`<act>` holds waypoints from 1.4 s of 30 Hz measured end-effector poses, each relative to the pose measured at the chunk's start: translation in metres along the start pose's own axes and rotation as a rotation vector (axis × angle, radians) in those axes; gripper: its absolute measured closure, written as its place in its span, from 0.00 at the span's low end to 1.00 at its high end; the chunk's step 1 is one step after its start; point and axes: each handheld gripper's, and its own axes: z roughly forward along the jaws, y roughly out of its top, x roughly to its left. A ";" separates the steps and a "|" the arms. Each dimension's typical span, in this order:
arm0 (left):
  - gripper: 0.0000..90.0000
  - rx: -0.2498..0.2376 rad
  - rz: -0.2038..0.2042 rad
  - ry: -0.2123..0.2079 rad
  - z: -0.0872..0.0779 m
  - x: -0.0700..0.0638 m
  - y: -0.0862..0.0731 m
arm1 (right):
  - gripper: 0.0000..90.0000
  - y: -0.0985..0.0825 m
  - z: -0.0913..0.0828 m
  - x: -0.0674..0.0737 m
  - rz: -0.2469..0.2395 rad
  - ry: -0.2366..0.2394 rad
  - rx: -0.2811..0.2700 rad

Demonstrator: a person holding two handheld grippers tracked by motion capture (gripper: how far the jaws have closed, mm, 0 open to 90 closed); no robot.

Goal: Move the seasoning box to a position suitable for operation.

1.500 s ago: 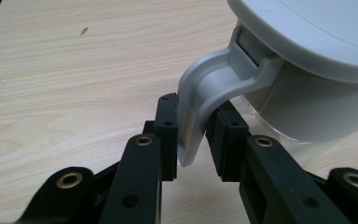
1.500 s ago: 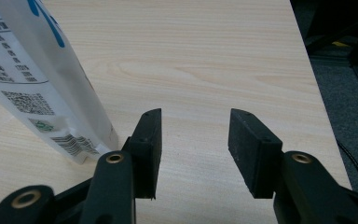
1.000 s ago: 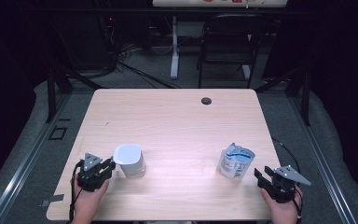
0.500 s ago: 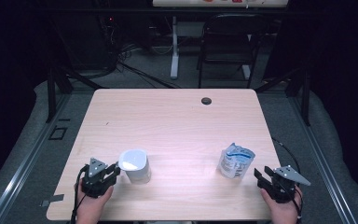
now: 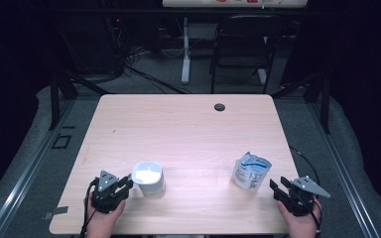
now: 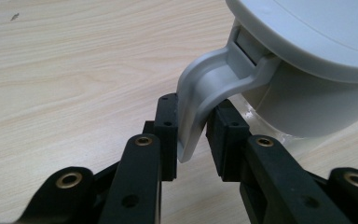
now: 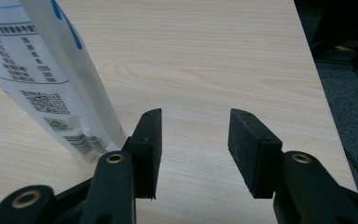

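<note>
Left gripper (image 6: 190, 135) fingers clamp the white jug's handle (image 6: 200, 88); right gripper (image 7: 195, 149) fingers released beside the pouch (image 7: 51, 74), not yet grasped.

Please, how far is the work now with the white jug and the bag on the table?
Done: the left gripper has the handle of the white jug between its jaws, which look pressed on it. In hand: the jug stands on the table, held by that handle. Left: the bag stands untouched beside the right gripper, whose jaws are open with nothing between them. Probably it must be taken next.
</note>
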 end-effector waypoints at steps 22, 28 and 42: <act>0.92 0.000 0.075 -0.045 -0.002 -0.016 -0.001 | 0.62 0.000 -0.001 0.002 -0.003 0.020 -0.007; 0.92 0.002 0.099 -0.056 -0.003 -0.020 -0.001 | 0.62 0.000 -0.002 0.002 -0.005 0.016 -0.004; 0.92 -0.005 0.106 -0.077 0.000 -0.027 -0.001 | 0.62 0.002 -0.001 0.004 -0.010 0.028 -0.006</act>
